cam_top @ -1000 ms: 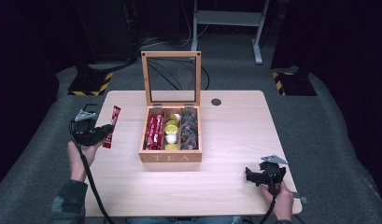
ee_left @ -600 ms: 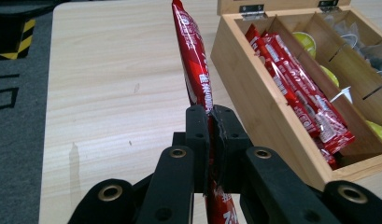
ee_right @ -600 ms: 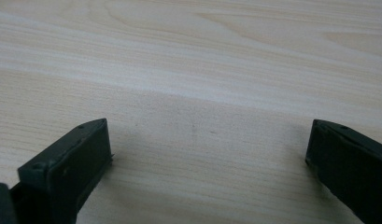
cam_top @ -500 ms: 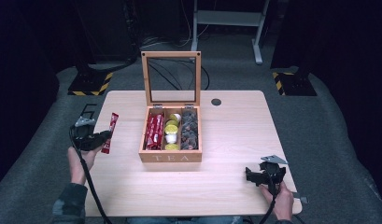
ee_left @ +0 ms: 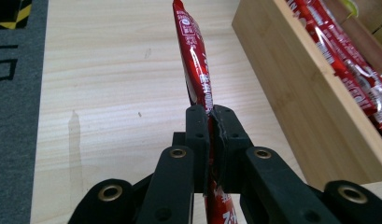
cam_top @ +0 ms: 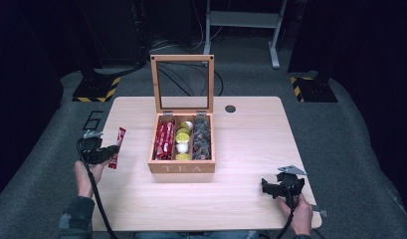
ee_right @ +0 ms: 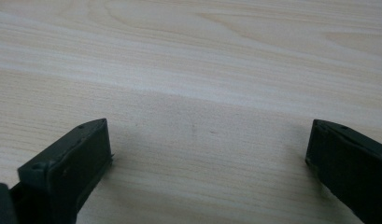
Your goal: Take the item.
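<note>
Since a second ago the left gripper (cam_top: 110, 151) has dropped lower at the table's (cam_top: 251, 144) 9 o'clock edge, jaws clamped on the red sachet (ee_left: 194, 65). Looks like set-down: next, lay it flat and release. Right gripper (cam_top: 268, 186) sits wide open, empty.

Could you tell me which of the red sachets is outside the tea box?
The red sachet clamped in the left gripper, left of the tea box; the others lie in its left compartment.

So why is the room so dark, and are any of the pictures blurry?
High view: table lit, surroundings nearly black. Left gripper view: red packet sharp, soft at the bottom edge. Right gripper view: jaw tips slightly soft, faint shadows beneath.
</note>
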The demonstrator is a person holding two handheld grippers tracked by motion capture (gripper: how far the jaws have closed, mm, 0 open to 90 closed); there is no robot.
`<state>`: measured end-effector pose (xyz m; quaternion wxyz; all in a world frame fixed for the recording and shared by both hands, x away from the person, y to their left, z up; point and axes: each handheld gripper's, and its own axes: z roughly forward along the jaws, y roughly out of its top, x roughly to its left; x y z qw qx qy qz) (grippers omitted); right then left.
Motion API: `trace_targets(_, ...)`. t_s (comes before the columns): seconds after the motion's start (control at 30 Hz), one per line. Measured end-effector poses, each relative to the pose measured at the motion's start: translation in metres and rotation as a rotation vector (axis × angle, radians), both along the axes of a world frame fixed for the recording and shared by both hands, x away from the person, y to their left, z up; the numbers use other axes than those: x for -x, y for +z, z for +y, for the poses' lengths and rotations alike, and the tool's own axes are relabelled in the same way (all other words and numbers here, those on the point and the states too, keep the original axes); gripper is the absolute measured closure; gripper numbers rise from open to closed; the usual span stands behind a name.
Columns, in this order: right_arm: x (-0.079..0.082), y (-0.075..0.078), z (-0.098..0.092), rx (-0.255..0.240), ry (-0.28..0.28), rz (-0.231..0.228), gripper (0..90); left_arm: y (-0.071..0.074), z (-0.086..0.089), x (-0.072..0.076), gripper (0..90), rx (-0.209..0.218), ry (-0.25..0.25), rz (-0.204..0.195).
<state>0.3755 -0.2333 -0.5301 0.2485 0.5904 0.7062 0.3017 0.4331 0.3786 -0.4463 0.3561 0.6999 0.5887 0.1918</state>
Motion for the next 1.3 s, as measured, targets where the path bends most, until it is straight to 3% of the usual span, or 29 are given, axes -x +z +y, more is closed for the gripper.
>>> trace_targets(0.53, 0.0, 0.0, 0.0, 0.0, 0.0, 0.0, 0.0, -0.025, 0.004, -0.012, 84.9, -0.019, -0.002, 0.077)
trace_targets(0.8, 0.0, 0.0, 0.0, 0.001, 0.0, 0.0, 0.0, -0.031, 0.005, -0.015, 84.8, -0.025, 0.004, 0.088)
trace_targets(1.3, 0.0, 0.0, 0.0, 0.0, 0.0, 0.0, 0.0, -0.041, 0.003, -0.023, 84.1, -0.02, 0.026, 0.075)
